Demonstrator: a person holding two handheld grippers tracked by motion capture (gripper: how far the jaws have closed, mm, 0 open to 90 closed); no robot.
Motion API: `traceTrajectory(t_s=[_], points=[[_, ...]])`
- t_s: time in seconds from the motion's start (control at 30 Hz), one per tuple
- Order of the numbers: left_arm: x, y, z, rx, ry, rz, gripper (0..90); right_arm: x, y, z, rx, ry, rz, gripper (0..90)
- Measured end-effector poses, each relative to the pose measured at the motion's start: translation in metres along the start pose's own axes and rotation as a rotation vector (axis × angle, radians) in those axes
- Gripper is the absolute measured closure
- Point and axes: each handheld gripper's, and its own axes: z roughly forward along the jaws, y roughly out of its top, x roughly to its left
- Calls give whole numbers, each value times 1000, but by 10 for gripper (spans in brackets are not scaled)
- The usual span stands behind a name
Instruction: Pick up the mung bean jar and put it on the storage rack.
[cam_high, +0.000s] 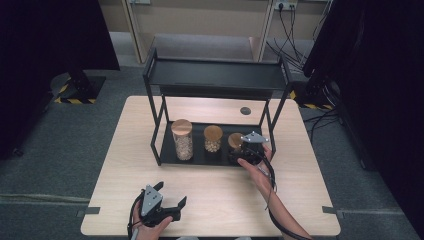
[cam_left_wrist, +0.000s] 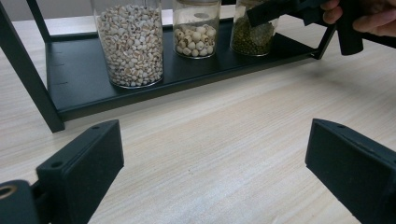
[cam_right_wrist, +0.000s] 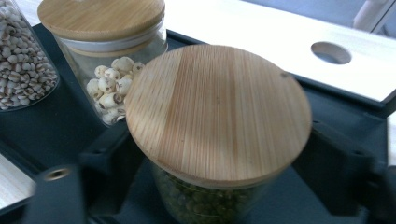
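The right gripper straddles the green-bean jar at the right end of the rack's lower shelf, jaws either side of the glass; whether they press it I cannot tell. The left gripper rests spread above the table. This looks like the grasp or release step: next comes a firm squeeze and straight lift, clear of the neighbouring jar

Lab-like recording room – black curtains, wall sockets, loose cables.

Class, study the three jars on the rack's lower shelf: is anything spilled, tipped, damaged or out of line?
Nothing stands out. The tall jar, middle jar and short jar of green beans stand upright in a row on the rack's lower shelf, lids on and contents inside. The right gripper straddles the short jar.
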Motion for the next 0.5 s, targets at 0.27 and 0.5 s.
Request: traceTrajectory(t_s=[0.27,0.5], points=[[-1,0,0,-2,1,2,38,1,3,-12,-4,-2,22,76],[0,0,0,0,2,2,38,1,0,-22,-18,19,24,50]])
